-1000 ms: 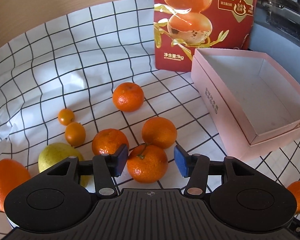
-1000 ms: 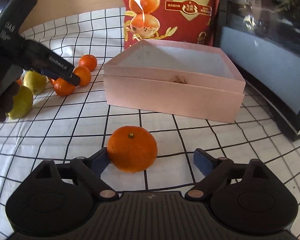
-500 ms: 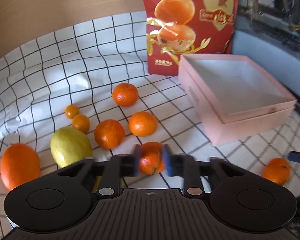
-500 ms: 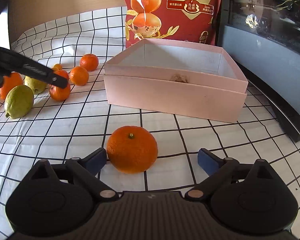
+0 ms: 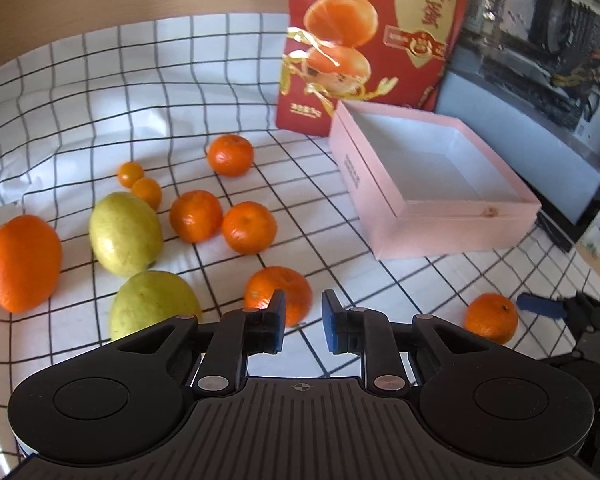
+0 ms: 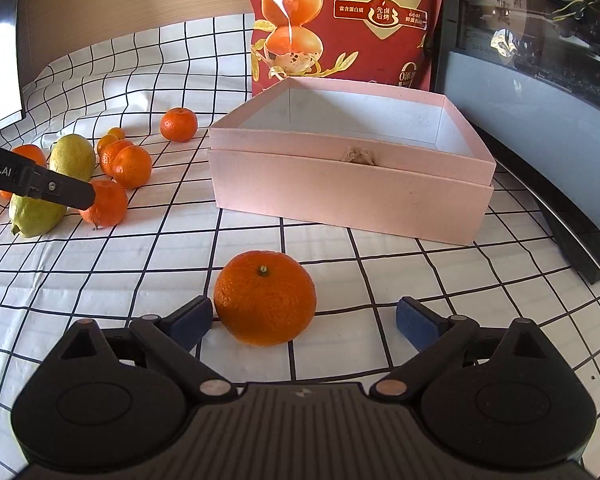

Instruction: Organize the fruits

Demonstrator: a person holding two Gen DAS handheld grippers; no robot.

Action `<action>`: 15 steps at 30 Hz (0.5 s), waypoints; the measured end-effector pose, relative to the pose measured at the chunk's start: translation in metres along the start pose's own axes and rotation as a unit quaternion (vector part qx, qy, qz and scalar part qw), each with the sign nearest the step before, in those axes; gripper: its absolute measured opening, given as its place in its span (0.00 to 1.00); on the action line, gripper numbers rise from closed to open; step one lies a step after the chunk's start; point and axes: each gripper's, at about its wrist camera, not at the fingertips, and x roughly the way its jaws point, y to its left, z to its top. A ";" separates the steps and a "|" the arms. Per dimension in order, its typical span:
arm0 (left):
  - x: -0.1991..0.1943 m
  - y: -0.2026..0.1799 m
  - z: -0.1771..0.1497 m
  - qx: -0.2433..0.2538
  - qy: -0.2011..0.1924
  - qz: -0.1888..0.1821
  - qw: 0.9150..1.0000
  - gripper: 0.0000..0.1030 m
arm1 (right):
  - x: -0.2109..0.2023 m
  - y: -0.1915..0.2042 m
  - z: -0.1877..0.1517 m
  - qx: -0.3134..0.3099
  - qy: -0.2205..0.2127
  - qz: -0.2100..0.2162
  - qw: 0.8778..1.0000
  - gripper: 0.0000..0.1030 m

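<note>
My left gripper [image 5: 303,320] has its jaws close together with nothing between them; a mandarin [image 5: 278,295] lies on the cloth just beyond its left finger. Several more mandarins [image 5: 249,227], two green-yellow fruits [image 5: 126,234] and a large orange [image 5: 23,263] lie to the left. My right gripper [image 6: 304,318] is open around a mandarin [image 6: 265,297] that sits on the cloth against its left pad. The empty pink box [image 6: 352,168] stands beyond it and also shows in the left wrist view [image 5: 432,184].
A red snack bag [image 6: 340,20] stands upright behind the box. A dark glass-fronted case [image 6: 540,92] stands at the right. The white grid cloth [image 6: 140,272] covers the table. The left gripper's finger [image 6: 40,184] shows at the left of the right wrist view.
My left gripper closed on a mandarin half a second ago; now its jaws are empty, pulled back, and the mandarin lies on the cloth. The right gripper has hardly moved.
</note>
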 end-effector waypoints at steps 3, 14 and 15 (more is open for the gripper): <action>-0.005 0.008 0.003 -0.017 -0.013 0.002 1.000 0.23 | 0.000 0.000 0.000 -0.001 0.000 0.001 1.000 0.96; 0.015 0.054 0.058 -0.102 0.027 -0.023 0.994 0.25 | 0.000 0.000 0.000 0.001 -0.001 0.003 1.000 0.96; 0.017 0.050 0.059 -0.087 0.032 -0.022 0.995 0.25 | -0.001 -0.001 0.000 0.003 -0.002 0.005 1.000 0.96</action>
